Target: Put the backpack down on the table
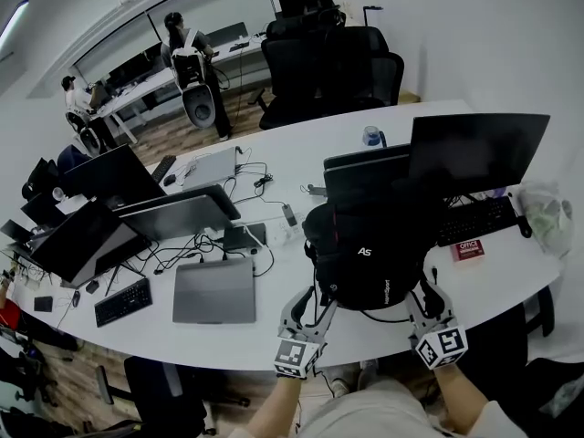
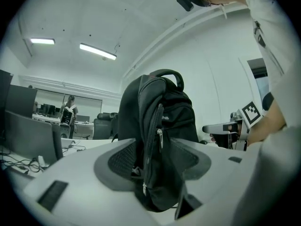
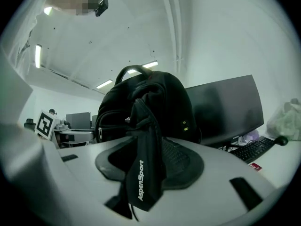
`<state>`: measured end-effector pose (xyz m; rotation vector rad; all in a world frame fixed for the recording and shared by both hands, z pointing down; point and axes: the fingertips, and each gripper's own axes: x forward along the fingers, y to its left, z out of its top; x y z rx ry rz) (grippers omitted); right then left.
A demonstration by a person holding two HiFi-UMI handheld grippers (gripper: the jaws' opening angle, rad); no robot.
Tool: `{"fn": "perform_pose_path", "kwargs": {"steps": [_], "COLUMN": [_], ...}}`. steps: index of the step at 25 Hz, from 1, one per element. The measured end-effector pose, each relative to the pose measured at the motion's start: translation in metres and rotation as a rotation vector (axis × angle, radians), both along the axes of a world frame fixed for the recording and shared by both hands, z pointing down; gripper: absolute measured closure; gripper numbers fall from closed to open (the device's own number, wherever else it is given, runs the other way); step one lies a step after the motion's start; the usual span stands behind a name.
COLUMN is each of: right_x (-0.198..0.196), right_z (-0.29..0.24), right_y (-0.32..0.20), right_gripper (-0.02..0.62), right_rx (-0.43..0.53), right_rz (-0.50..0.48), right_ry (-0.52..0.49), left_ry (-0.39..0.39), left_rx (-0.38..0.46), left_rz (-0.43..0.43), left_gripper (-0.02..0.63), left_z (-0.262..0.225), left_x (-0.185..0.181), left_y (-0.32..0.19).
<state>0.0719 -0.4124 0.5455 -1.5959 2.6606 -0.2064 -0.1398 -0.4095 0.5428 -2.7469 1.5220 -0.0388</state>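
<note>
Head view: the backpack (image 1: 370, 254) stands upright on the white worktop (image 1: 511, 276), near its front edge and just in front of two dark monitors (image 1: 479, 149). Its bulk hides its own base and the lower part of the nearer screen. The left gripper (image 1: 315, 307) and right gripper (image 1: 422, 301) flank the bag low on either side. Their finger ends run in against the black fabric, where dark on dark makes them hard to separate. The person's arms are cut off by the lower frame edge.

Left gripper view: the fingers (image 2: 117, 161) stand wide apart, not clamped. The bag's zipped side (image 2: 157, 131) sits in the gap, and the fingers themselves cover the bottom of the backpack (image 2: 160, 112), so its contact with the worktop is not seen here. Whether the fabric brushes a pad cannot be told. The carry handle (image 2: 164, 74) stands clear at the top. The right gripper (image 2: 225, 128) shows beyond, partly masked by the person's sleeve.

Right gripper view: the fingers (image 3: 181, 161) are likewise spread. A loose strap (image 3: 146, 173) printed "AspenSport" hangs between them, with bare pad visible on both sides of it. The backpack (image 3: 150, 102) hides the left edge of a monitor (image 3: 225, 107). A keyboard (image 3: 251, 149) lies at the right.
</note>
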Motion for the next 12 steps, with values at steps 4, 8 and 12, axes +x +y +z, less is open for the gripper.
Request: {"fn": "perform_pose_path", "kwargs": {"steps": [4,8,12], "right_x": [0.001,-0.004,-0.009], "right_z": [-0.008,-0.016,-0.020], "right_y": [0.022,0.046,0.070], "right_gripper": [0.434,0.478,0.482], "right_rx": [0.016,0.041,0.050], "right_rz": [0.032,0.056,0.070], "right_ry": [-0.006,-0.005,-0.020], "left_ry": [0.020,0.029,0.027], "left_rx": [0.004,0.027,0.041], "left_rz": [-0.018,-0.028,-0.028], "left_gripper": [0.398,0.458,0.545], "left_z": [-0.004,-0.008,-0.014], "left_x": [-0.017,-0.029,-0.034], "left_y": [0.022,0.044,0.063]}}
